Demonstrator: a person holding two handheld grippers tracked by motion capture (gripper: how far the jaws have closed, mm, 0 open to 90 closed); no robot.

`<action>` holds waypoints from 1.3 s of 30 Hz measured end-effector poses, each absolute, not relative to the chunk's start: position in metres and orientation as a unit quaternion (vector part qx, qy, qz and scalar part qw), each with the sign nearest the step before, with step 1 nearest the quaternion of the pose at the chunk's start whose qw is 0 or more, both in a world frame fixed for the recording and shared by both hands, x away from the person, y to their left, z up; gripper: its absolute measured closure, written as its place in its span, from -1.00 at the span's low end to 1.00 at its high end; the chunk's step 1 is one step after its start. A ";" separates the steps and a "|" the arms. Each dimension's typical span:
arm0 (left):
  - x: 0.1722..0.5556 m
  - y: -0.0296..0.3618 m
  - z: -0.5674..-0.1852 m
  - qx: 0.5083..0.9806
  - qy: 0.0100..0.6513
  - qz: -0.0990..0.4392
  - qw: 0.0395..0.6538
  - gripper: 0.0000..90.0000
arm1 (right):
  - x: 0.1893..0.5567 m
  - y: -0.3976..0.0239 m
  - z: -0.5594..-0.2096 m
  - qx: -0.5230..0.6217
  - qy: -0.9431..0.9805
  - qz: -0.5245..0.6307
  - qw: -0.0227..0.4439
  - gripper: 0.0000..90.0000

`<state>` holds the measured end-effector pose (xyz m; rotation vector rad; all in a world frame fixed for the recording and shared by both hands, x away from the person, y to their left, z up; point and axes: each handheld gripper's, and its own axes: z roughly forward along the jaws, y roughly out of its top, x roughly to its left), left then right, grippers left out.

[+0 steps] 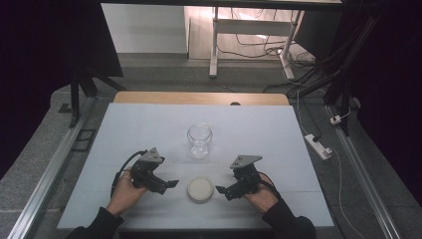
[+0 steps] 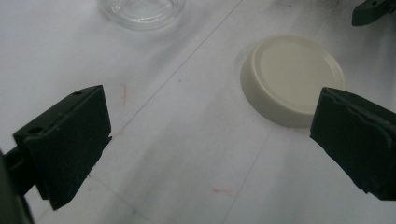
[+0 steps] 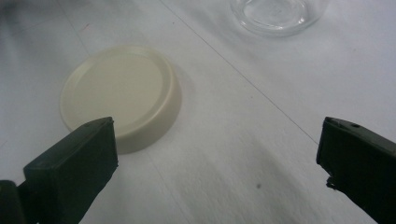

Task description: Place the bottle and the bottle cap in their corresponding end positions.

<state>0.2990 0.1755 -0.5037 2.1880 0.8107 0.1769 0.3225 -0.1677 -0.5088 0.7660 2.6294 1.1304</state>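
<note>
Between both grippers' spread, empty fingers: cream lid, flat on table

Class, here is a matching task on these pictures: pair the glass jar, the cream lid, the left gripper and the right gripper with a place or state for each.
Things:
1. glass jar
2. cream lid
3. left gripper
4. right gripper

Places or states:
A. lies flat between the two grippers
B. open, at the lid's right in the high view
C. stands upright, uncapped, beyond the lid
D. open, at the lid's left in the high view

Pairs: 1-C, 2-A, 3-D, 4-B
</note>
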 end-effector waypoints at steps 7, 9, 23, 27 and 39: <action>0.284 0.189 -0.506 0.856 0.332 0.073 0.389 -1.00 | 0.317 -0.181 -0.509 0.263 0.884 0.375 0.093 -1.00; 0.280 0.193 -0.507 0.855 0.336 0.073 0.389 -1.00 | 0.315 -0.184 -0.509 0.266 0.884 0.373 0.097 -1.00; 0.253 0.215 -0.513 0.848 0.363 0.081 0.376 -1.00 | 0.300 -0.214 -0.511 0.293 0.874 0.371 0.111 -1.00; 0.245 0.223 -0.514 0.842 0.374 0.079 0.381 -1.00 | 0.297 -0.222 -0.511 0.299 0.874 0.368 0.111 -1.00; 0.221 0.248 -0.519 0.827 0.409 0.088 0.376 -1.00 | 0.282 -0.257 -0.507 0.340 0.857 0.366 0.128 -1.00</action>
